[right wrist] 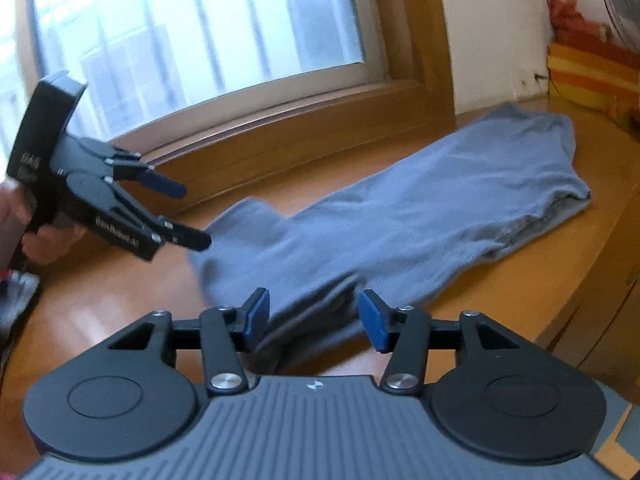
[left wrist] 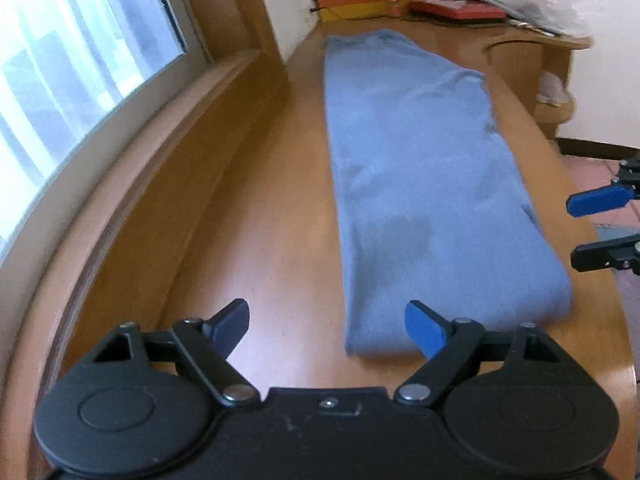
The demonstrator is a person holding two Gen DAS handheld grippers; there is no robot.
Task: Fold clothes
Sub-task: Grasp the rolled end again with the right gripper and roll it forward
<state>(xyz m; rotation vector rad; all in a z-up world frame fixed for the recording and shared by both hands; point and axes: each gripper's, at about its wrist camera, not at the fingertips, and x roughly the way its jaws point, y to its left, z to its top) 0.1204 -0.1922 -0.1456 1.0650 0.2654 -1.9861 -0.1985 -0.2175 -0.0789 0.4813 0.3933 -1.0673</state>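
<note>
Black linkage and two blue pads of the left gripper point(left wrist: 327, 326) fill the bottom of the left wrist view, spread wide with nothing between them, hovering over the wooden table point(left wrist: 256, 216). Ahead lies the blue garment point(left wrist: 420, 176), folded into a long strip whose axis runs straight away from the camera toward the far wall; its near end sits just beside the right-hand pad. At the right edge, the right gripper's point(left wrist: 596, 228) fingers are cut off by the frame. A window point(left wrist: 72, 64) runs along the left; the far clutter is blurred.

From the right wrist, the right gripper point(right wrist: 314, 320) is parted, straddling the garment's point(right wrist: 420, 204) near folded edge without pinching it. Cloth stretches diagonally toward the upper right. Left gripper point(right wrist: 192, 216), held in a hand point(right wrist: 44, 236), is open and points at the cloth's left end. Motion blur softens that end.
</note>
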